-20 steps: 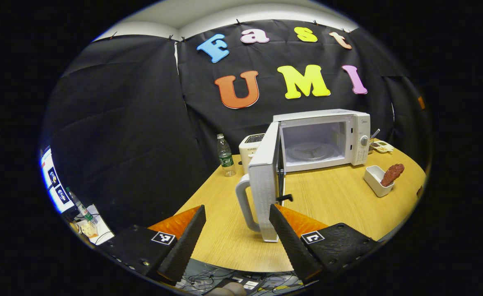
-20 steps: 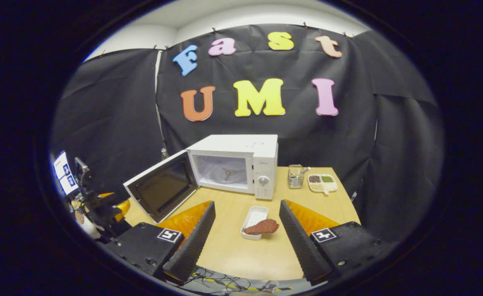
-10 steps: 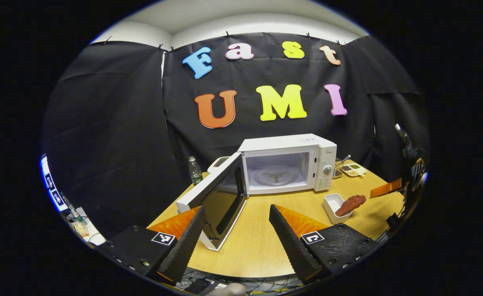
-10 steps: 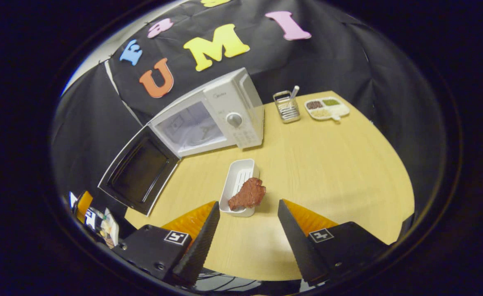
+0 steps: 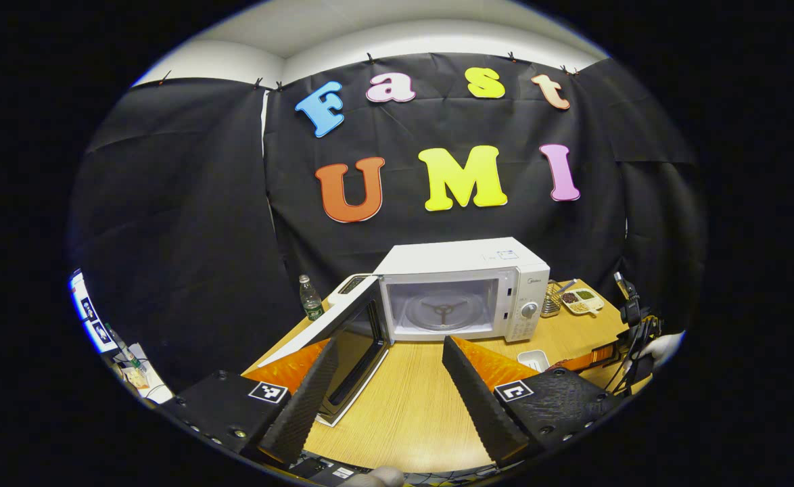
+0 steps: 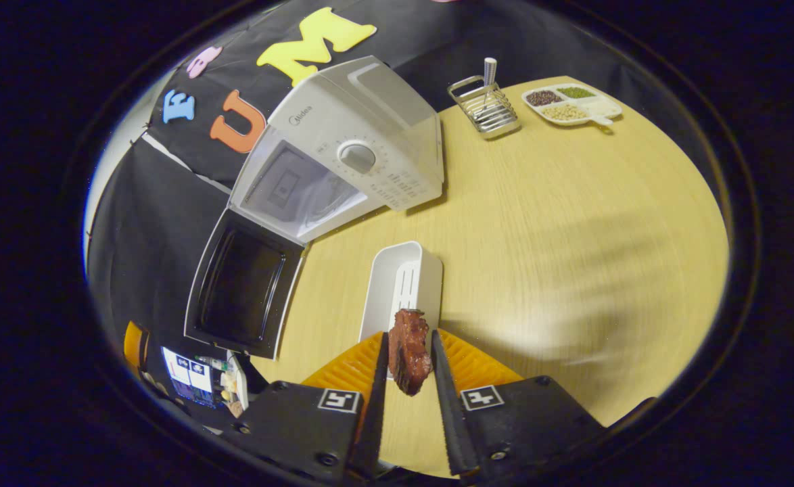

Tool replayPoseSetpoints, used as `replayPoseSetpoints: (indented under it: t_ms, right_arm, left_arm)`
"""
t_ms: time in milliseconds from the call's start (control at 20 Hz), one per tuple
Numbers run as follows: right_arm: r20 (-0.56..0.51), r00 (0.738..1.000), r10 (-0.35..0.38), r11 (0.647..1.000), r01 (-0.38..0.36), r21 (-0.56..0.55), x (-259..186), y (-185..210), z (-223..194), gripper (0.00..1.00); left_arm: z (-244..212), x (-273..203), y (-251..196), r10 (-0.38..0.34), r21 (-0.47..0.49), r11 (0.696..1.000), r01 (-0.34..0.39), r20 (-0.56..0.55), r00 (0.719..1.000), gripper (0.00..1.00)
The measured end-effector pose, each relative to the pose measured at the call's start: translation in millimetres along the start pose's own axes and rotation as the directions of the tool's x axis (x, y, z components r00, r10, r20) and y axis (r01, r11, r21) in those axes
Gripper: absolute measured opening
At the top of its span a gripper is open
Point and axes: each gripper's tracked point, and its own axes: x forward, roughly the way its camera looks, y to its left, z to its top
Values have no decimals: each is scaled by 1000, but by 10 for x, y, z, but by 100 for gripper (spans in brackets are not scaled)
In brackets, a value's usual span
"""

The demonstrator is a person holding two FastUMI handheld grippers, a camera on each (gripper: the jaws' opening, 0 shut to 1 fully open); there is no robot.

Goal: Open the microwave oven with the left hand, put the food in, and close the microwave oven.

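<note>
Food (image 6: 408, 352) sits pinched between the two fingers of my right gripper (image 6: 407, 365), a reddish-brown chunk held at the near end of the white tray (image 6: 400, 284), which lies on the wooden table (image 6: 573, 223). From the right gripper view I see both fingers pressed against its sides; I cannot tell whether it is lifted clear of the tray. Beyond the tray, on the far left, the microwave oven (image 6: 343, 162) stands with its door (image 6: 241, 291) swung wide open toward the left, the dark inner window facing me and the cavity exposed. At the far side of the table a wire rack (image 6: 488, 108) stands just beside a divided dish (image 6: 573, 105) of small portions. In the left gripper view my left gripper (image 5: 383, 399) is spread wide with nothing between its fingers, hanging over the near table edge. Ahead of it the microwave oven (image 5: 464, 287) shows its turntable through the open front, with the door (image 5: 343, 338) angled out to the left, near my left finger. A water bottle (image 5: 311, 299) stands at the far left of the table, and the white tray (image 5: 533, 358) peeks out beyond my right finger.
</note>
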Motion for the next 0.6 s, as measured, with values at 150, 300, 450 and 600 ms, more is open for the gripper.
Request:
replayPoseSetpoints:
  t_ms: [150, 300, 450, 600]
  right_arm:
    - [-27, 999, 29, 999, -28, 44, -3, 36, 17, 19]
    - [-6, 1000, 6, 1000, -6, -6, -96, 66, 129, 7]
    - [35, 999, 22, 996, -19, -83, -267, 298, 322, 6]
    - [85, 994, 63, 988, -51, -143, -414, 636, 464, 15]
  left_arm:
    - [19, 3, -43, 23, 22, 1000, -22, -15, 1000, 95]
    - [58, -42, -43, 36, 41, 999, -35, -12, 999, 95]
    - [115, -77, -30, 36, 41, 998, -37, 12, 999, 95]
    - [112, -105, -2, 13, 28, 999, -14, 26, 1000, 95]
